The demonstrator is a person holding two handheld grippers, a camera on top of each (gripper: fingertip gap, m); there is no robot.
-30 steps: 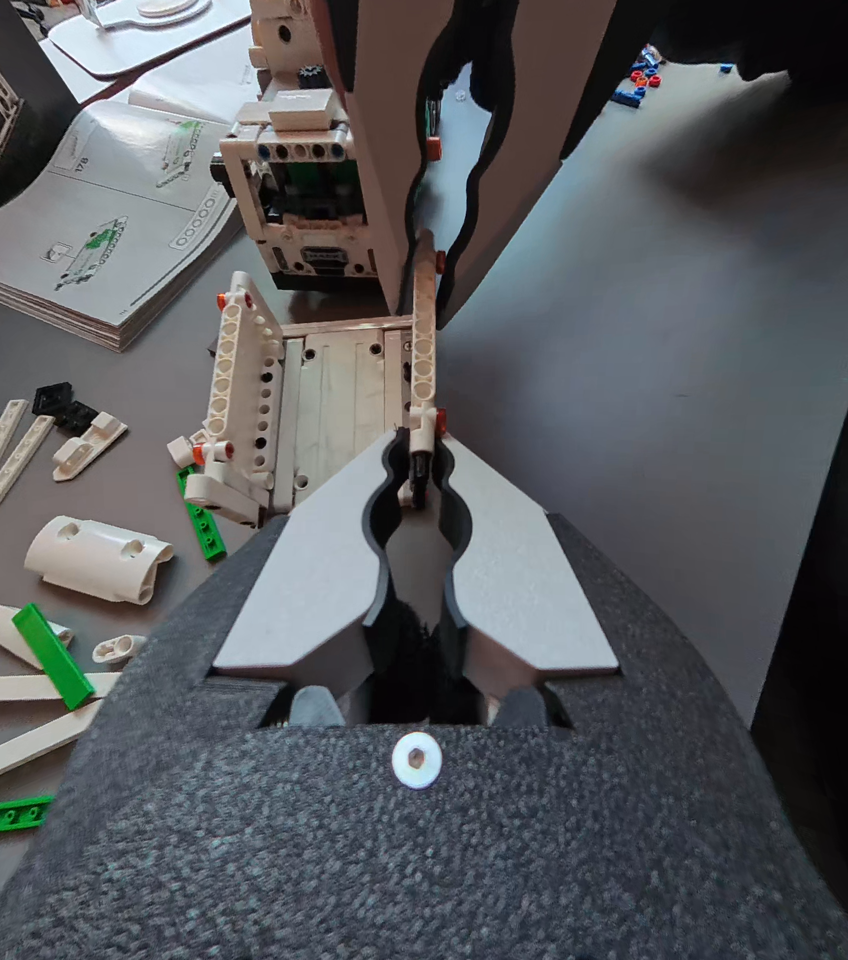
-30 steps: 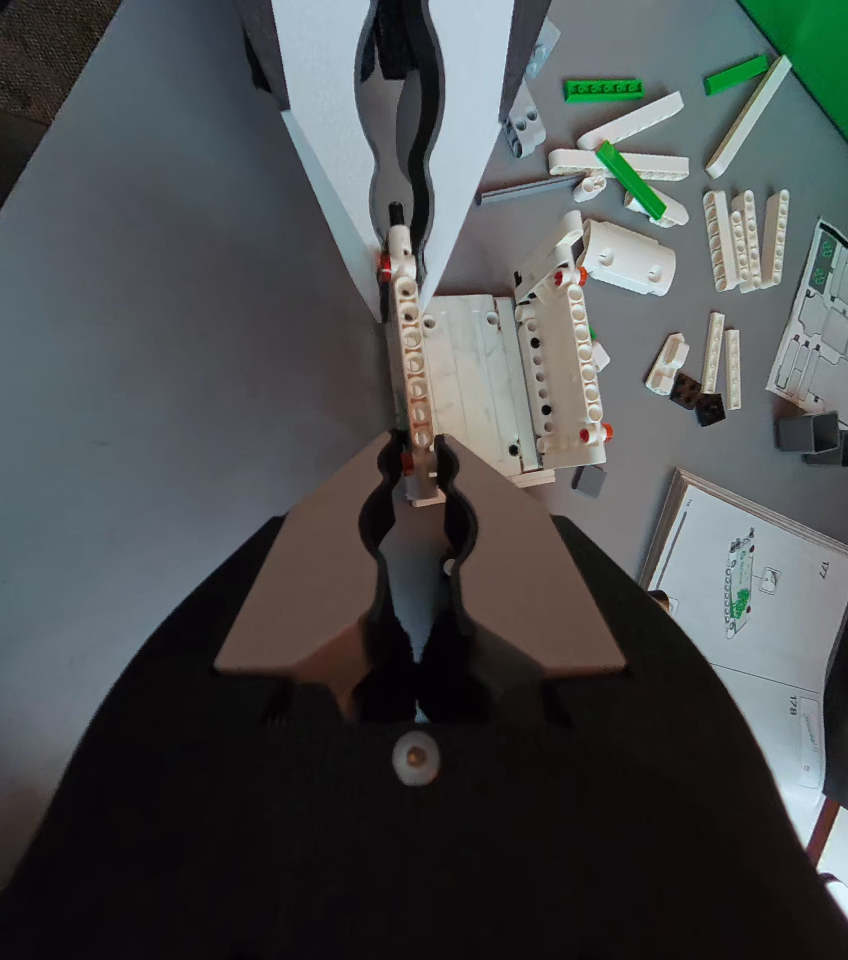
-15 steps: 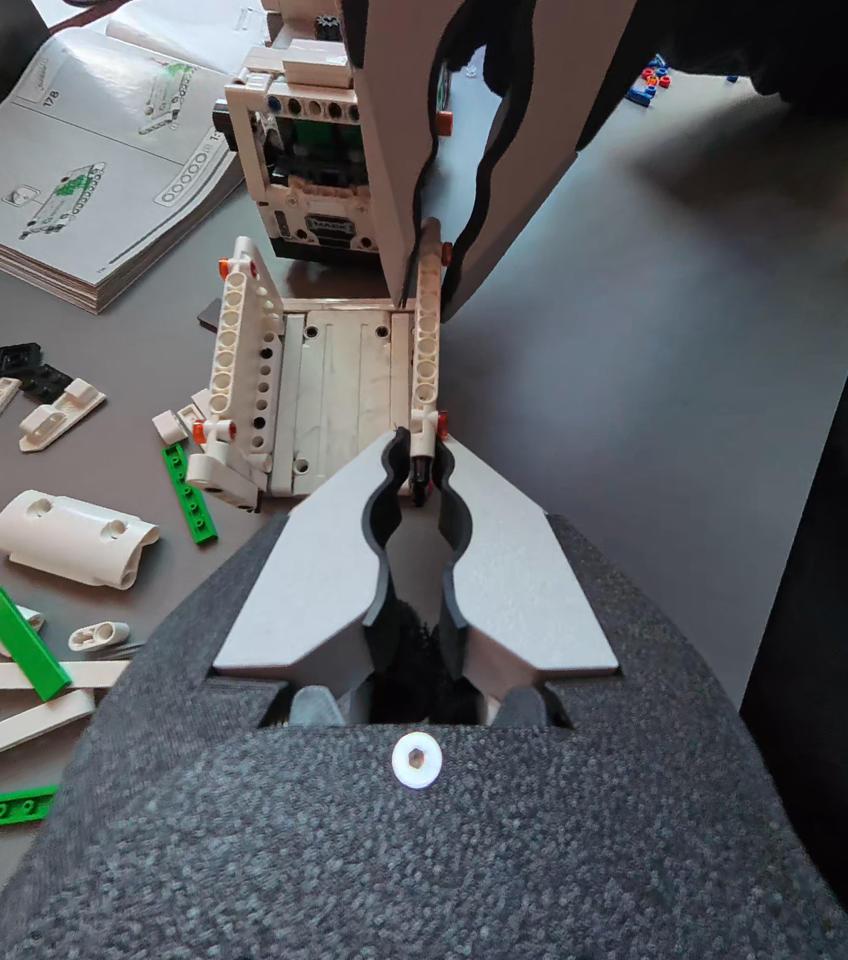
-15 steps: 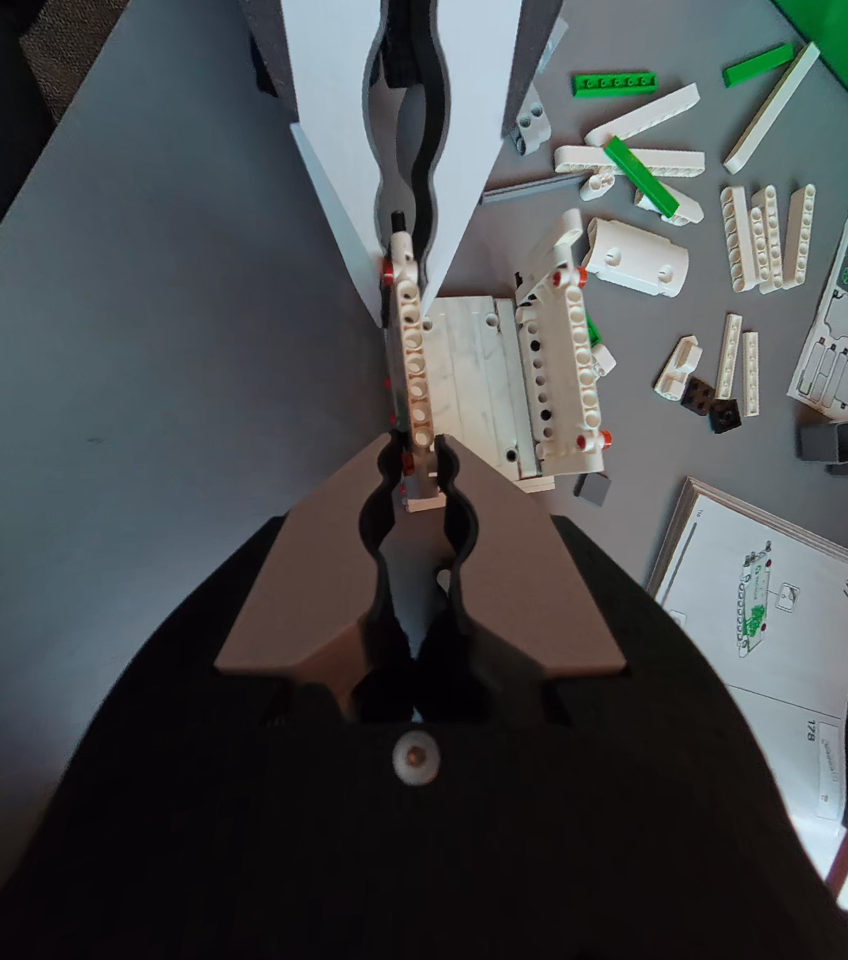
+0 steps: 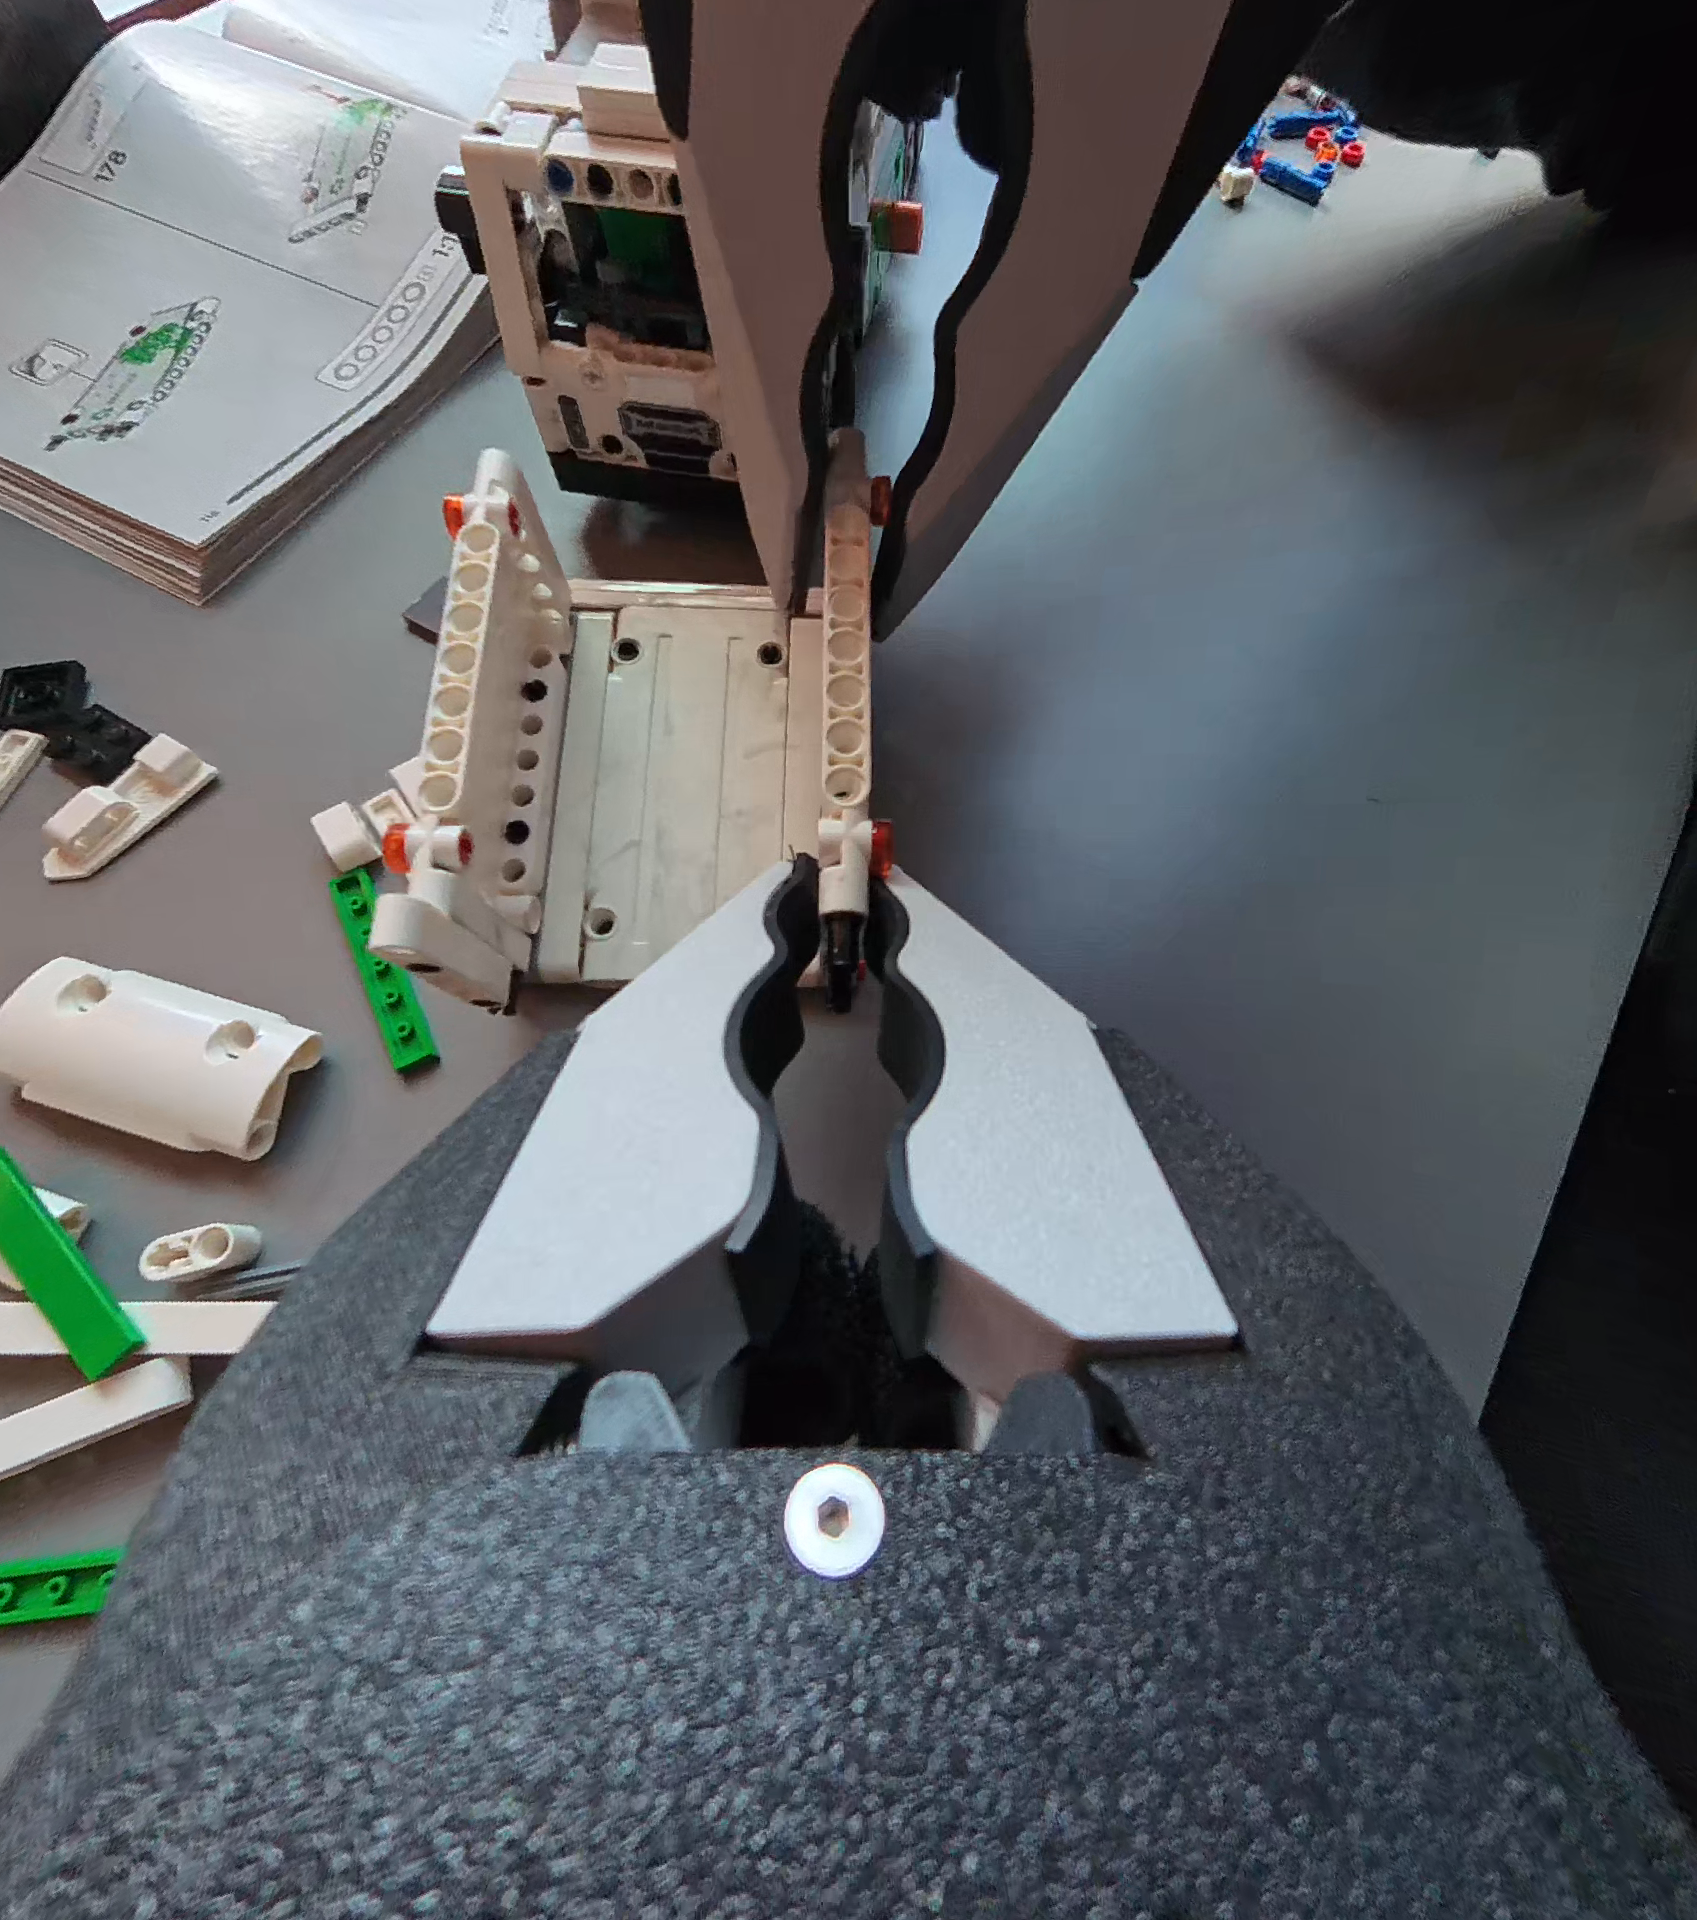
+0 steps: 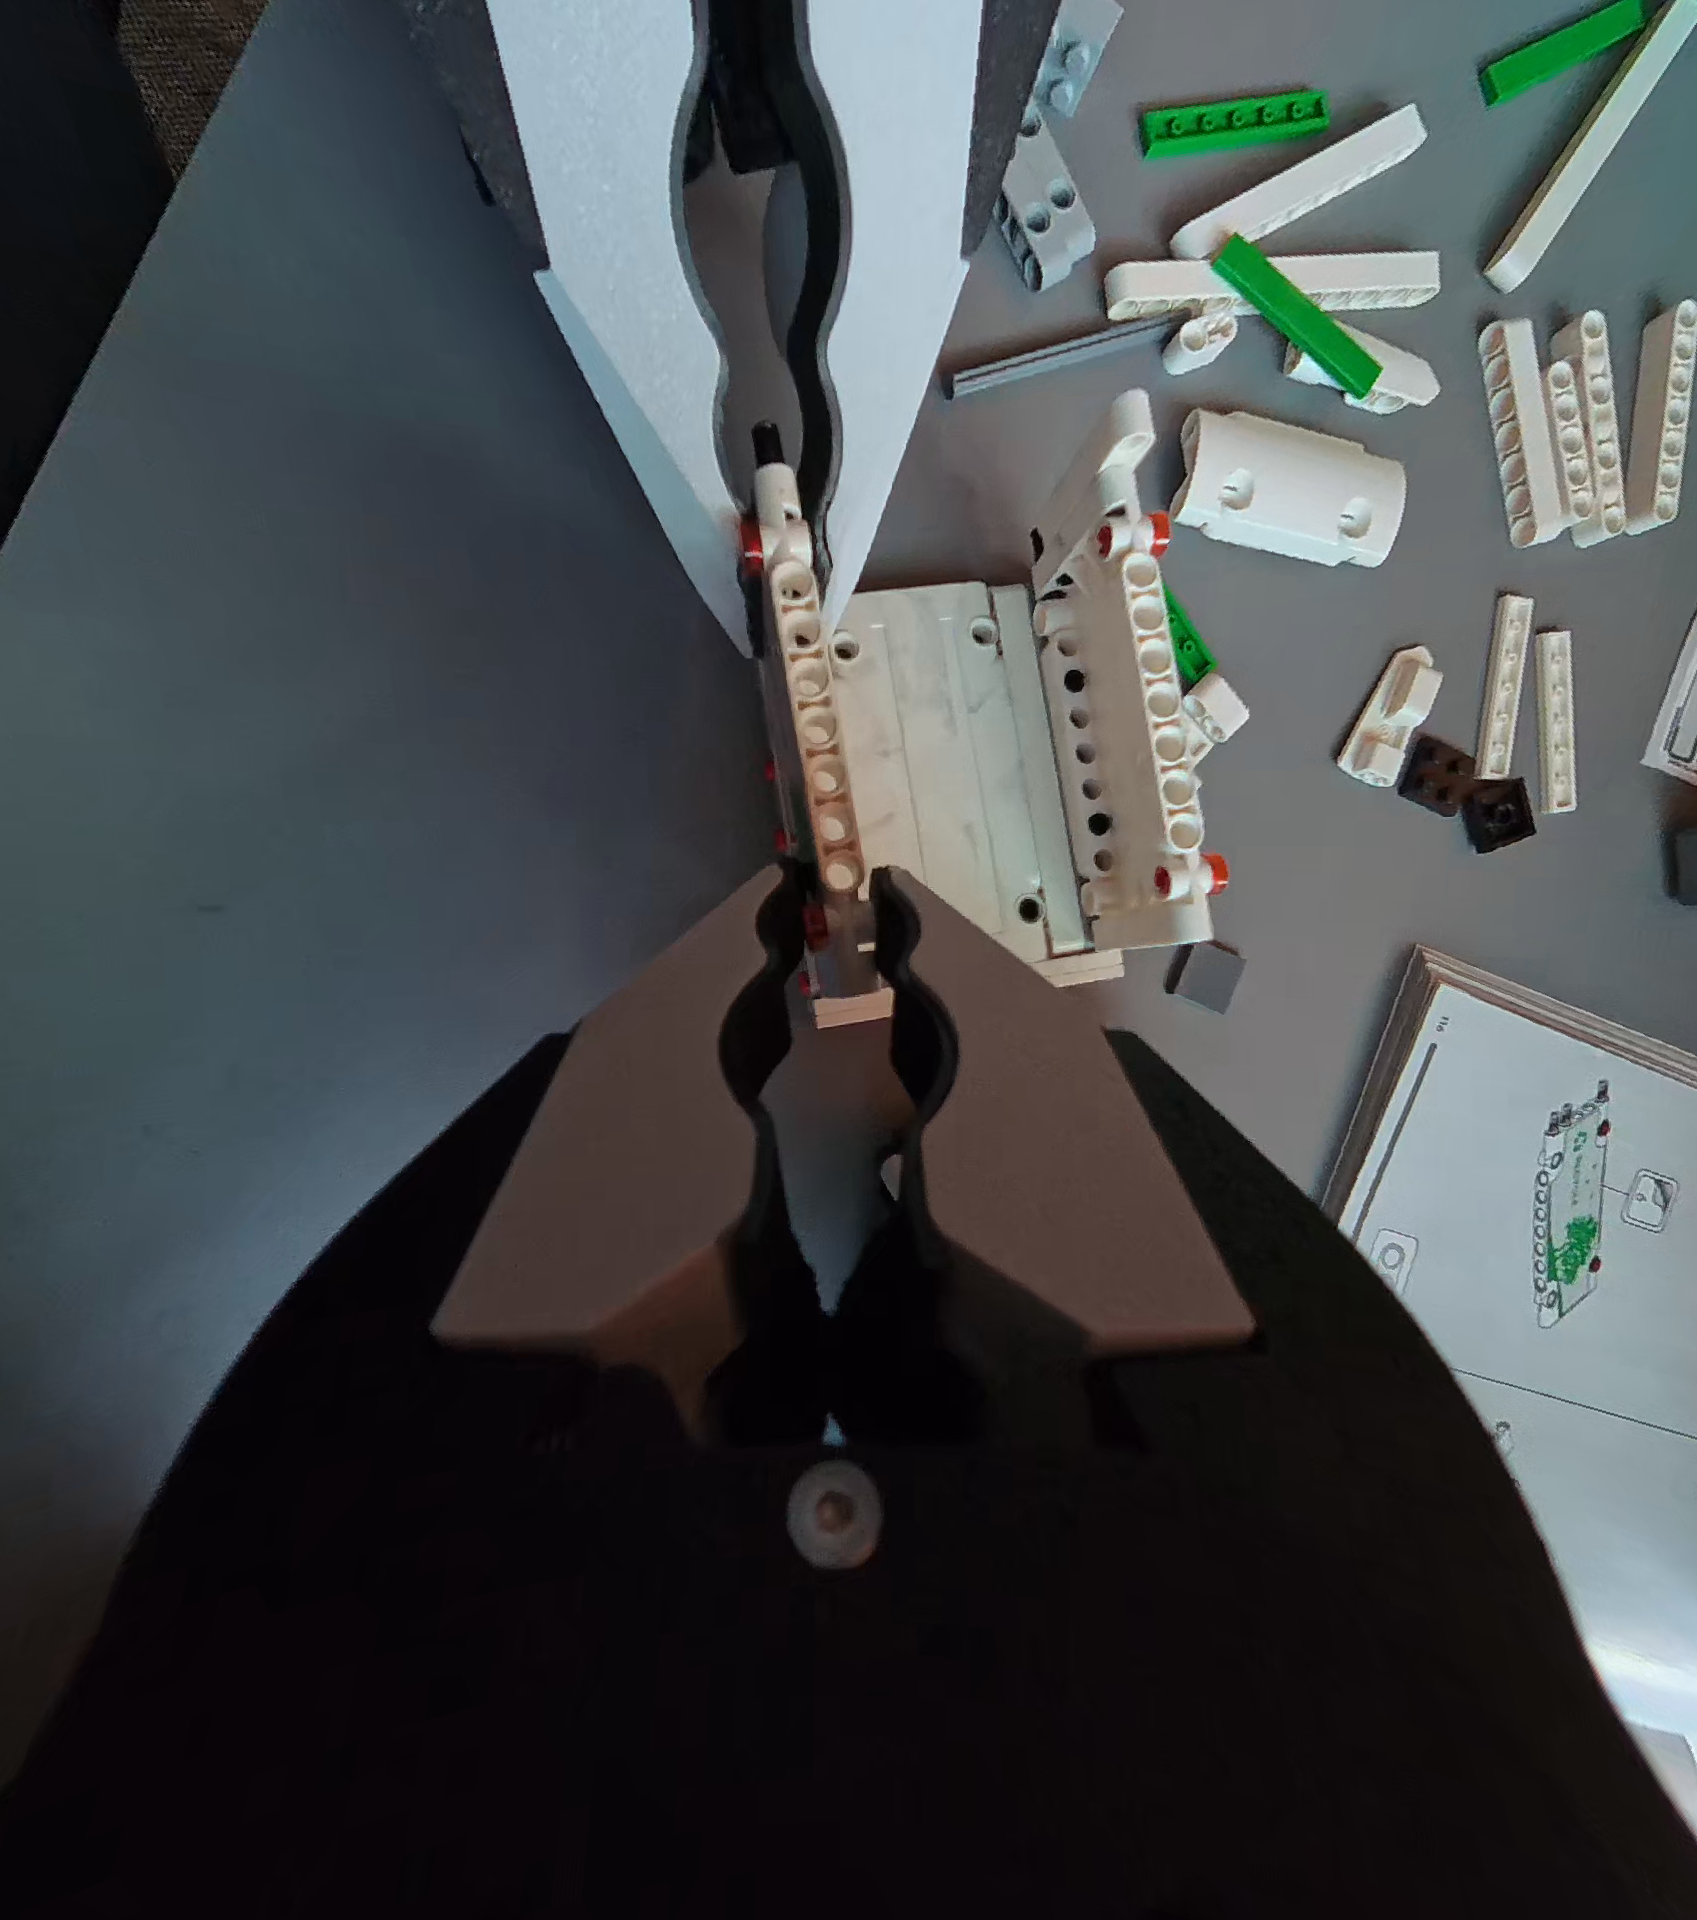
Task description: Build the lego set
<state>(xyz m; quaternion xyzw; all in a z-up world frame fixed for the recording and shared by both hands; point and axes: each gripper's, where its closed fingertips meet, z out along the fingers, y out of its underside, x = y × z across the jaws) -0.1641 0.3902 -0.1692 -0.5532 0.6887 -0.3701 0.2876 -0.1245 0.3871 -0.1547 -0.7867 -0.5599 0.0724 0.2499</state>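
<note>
Two handheld grippers face each other across a white brick-built assembly (image 5: 678, 769) on a grey table (image 5: 1291, 790), each gripping one end of the same white holed side beam (image 5: 846, 707). The left gripper (image 5: 839, 914) comes in low from the near edge, its narrowly parted fingers closed on the beam's connector end, where a black pin and an orange stud sit between the dark pads. The right gripper (image 6: 836, 904) reaches in from the far side, fingers angled down and closed on the beam's opposite end beside a grey piece; contact on its left pad appears firm, though shadow makes that hard to confirm. The assembly's flat white panel lies between this beam and a second holed beam (image 5: 485, 707) that leans outward. Beyond it stands a larger white and green model (image 5: 605, 270). Loose white and green pieces (image 5: 148, 1049) lie scattered near an open instruction booklet (image 5: 158, 312).
</note>
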